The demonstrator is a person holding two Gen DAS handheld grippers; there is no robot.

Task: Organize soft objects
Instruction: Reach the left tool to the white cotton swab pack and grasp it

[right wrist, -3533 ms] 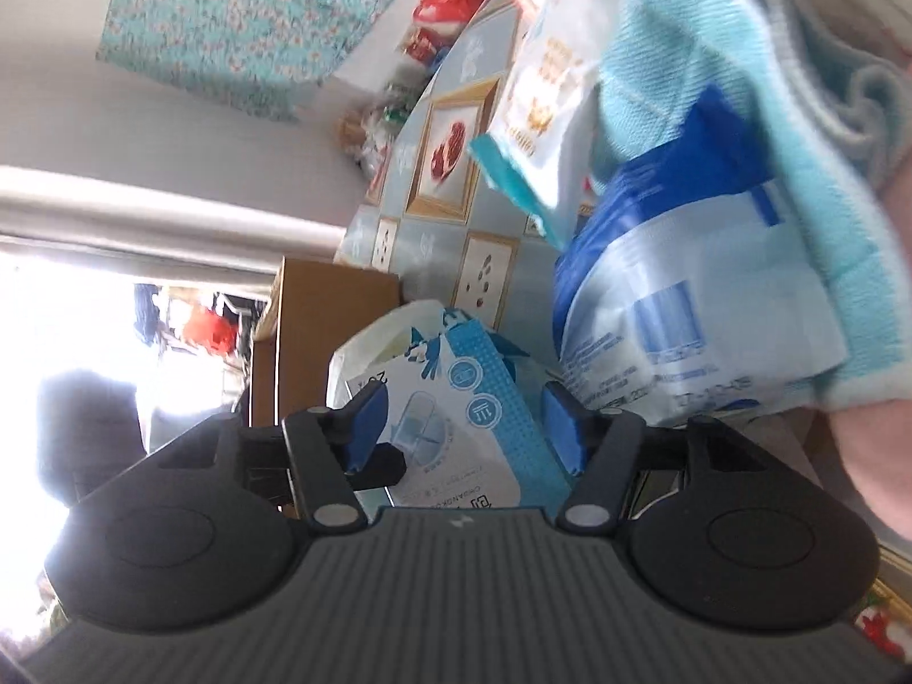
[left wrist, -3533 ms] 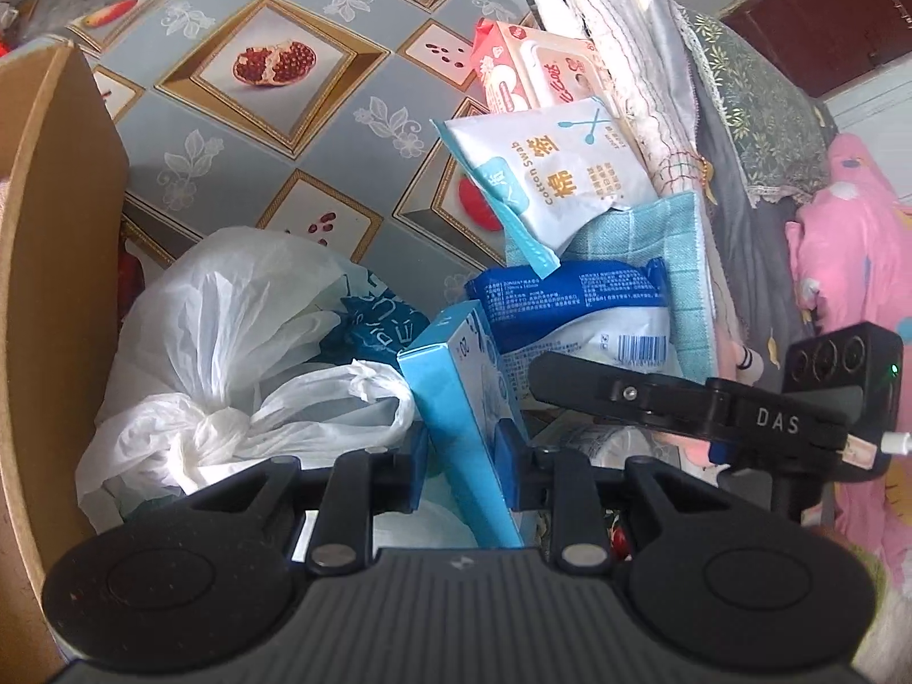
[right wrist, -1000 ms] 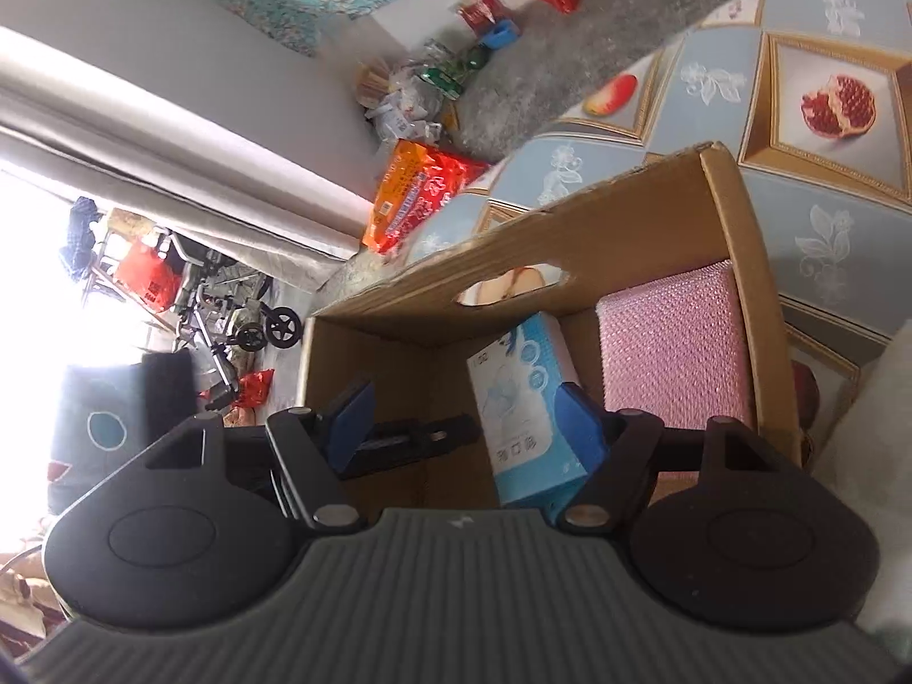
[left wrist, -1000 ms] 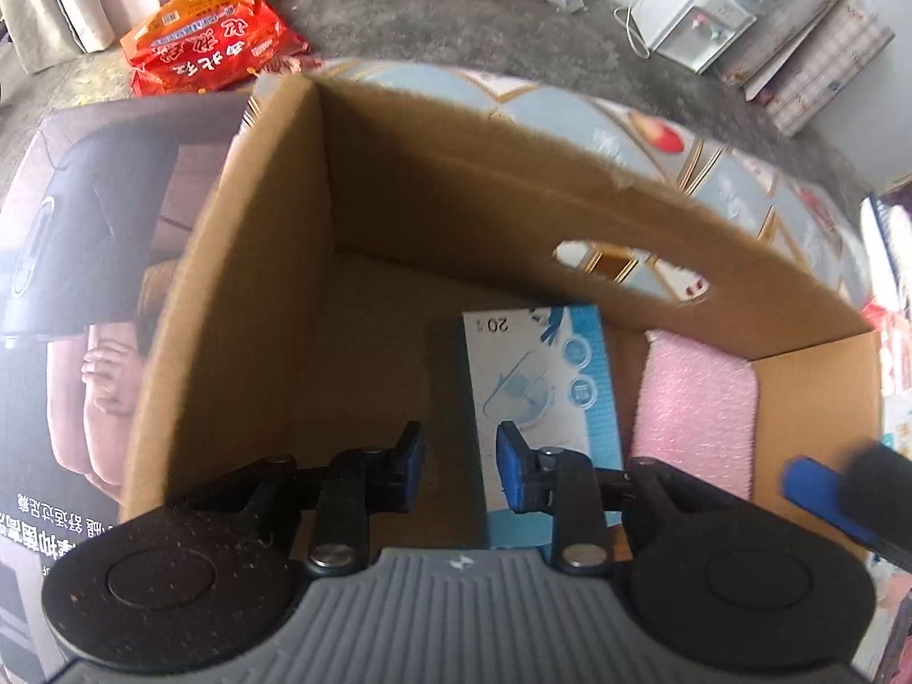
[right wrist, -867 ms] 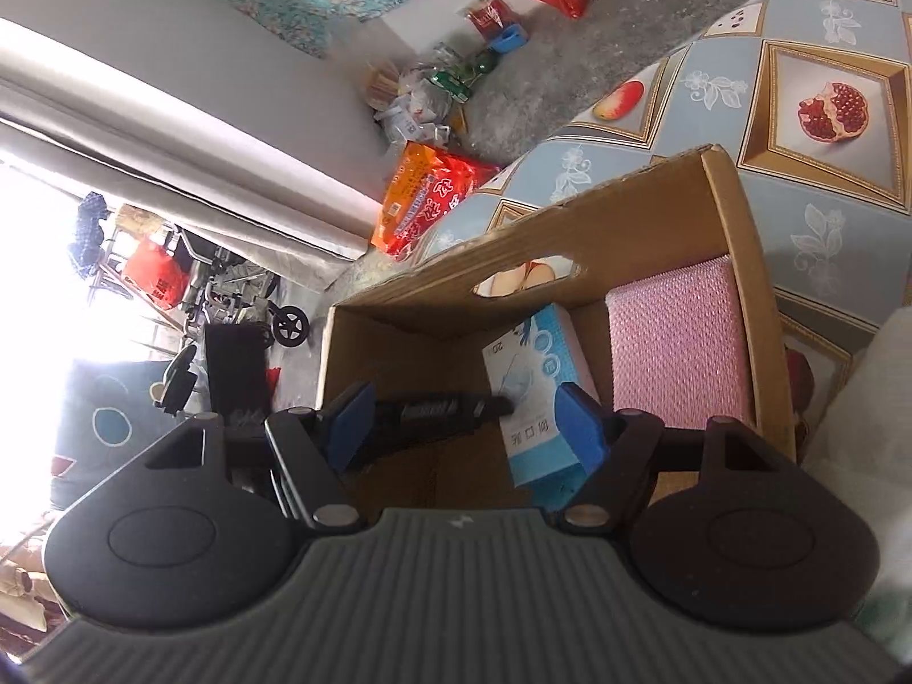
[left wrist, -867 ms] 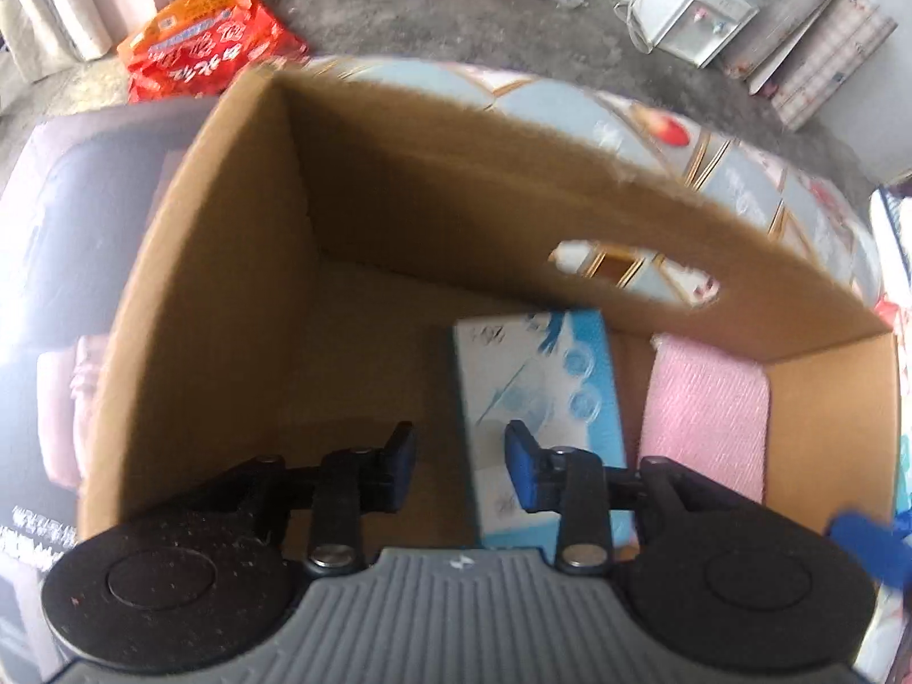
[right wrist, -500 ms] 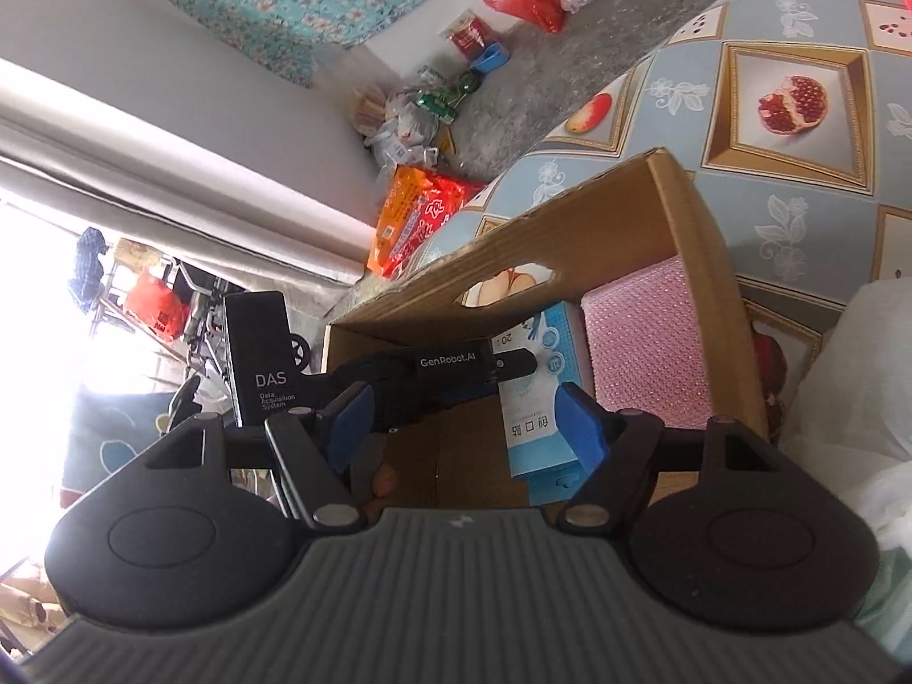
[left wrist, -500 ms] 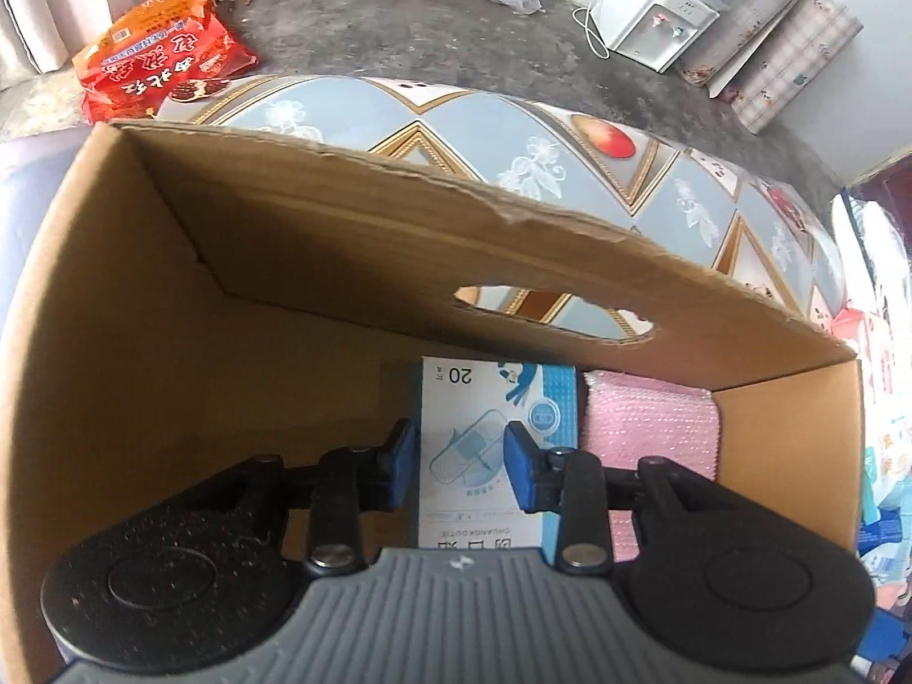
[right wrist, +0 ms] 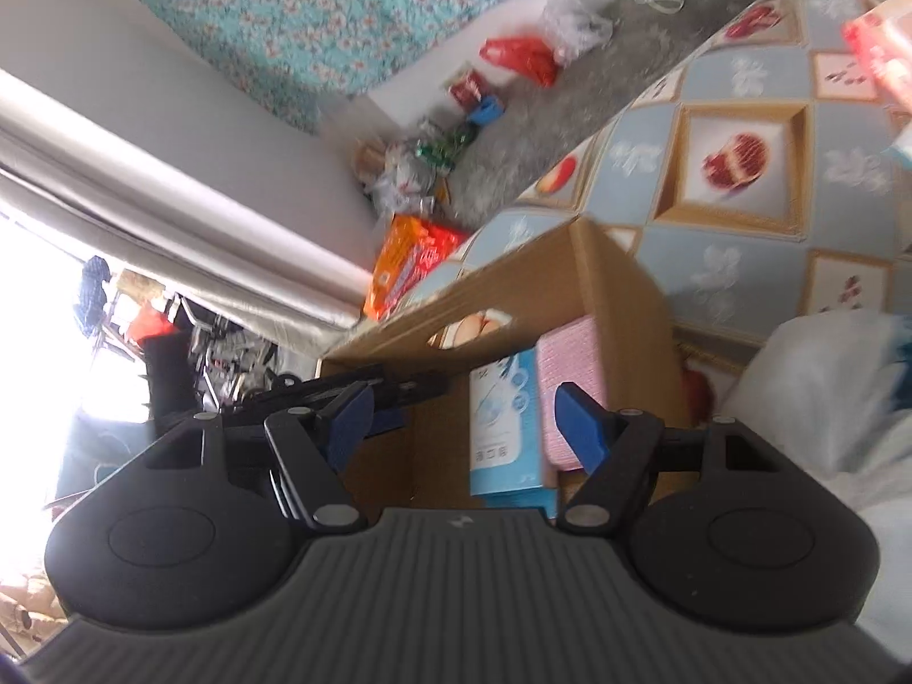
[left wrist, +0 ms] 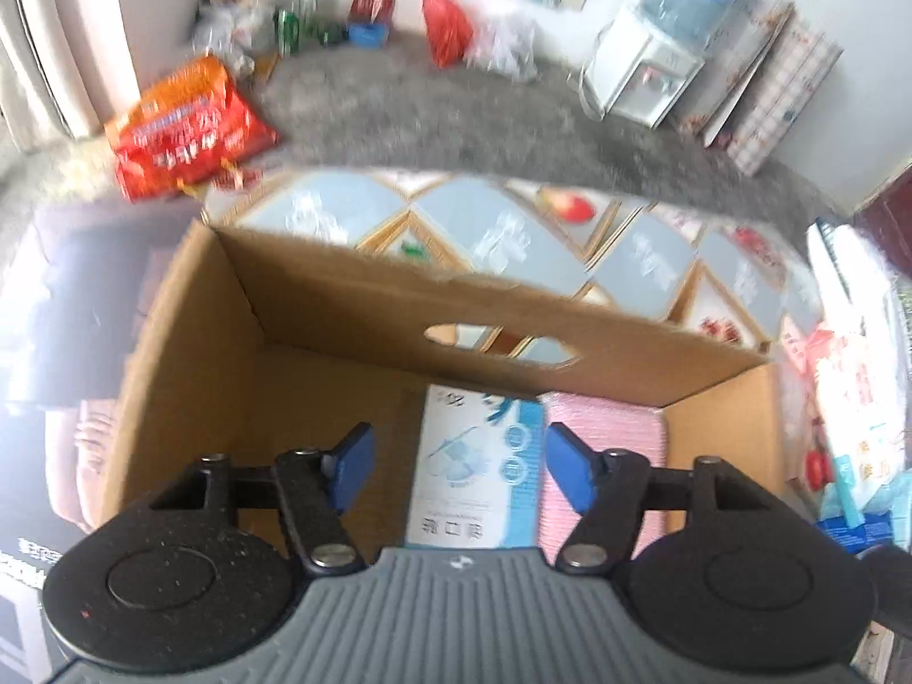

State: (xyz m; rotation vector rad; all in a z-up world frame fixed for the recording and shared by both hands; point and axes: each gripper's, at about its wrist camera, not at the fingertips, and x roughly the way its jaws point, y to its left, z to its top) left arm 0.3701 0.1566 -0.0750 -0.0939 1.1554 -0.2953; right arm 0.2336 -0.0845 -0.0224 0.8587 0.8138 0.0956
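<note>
— Two things lie in the cardboard box (left wrist: 188,353) below you: the blue-and-white pack (left wrist: 476,473) and, touching its right side, the pink textured pad (left wrist: 610,456). Both rest flat on the box floor, against the wall with the handle cut-out.

— And my grippers?

— Your left gripper (left wrist: 459,464) has just been opening; its blue pads stand clear on either side of the pack, pressing on nothing. Your right gripper (right wrist: 464,419) is spread wide too and grasps nothing. From its camera your left gripper shows as a black arm reaching in over the box's rim.

— What's around the box?

— A white plastic bag (right wrist: 821,393) bulges just beside the box's right wall. More packets, red-and-white and pale blue (left wrist: 849,393), crowd the far right edge of the left view, blurred.

— The surface?

— The box sits on a cloth (right wrist: 735,228) patterned with grey-blue diamonds and framed pomegranates. Beyond it lies grey floor with an orange-red bag (left wrist: 182,131), a red plastic bag (left wrist: 447,28), and a water dispenser (left wrist: 655,57) against the wall. A floral turquoise sheet (right wrist: 342,17) hangs there.
</note>
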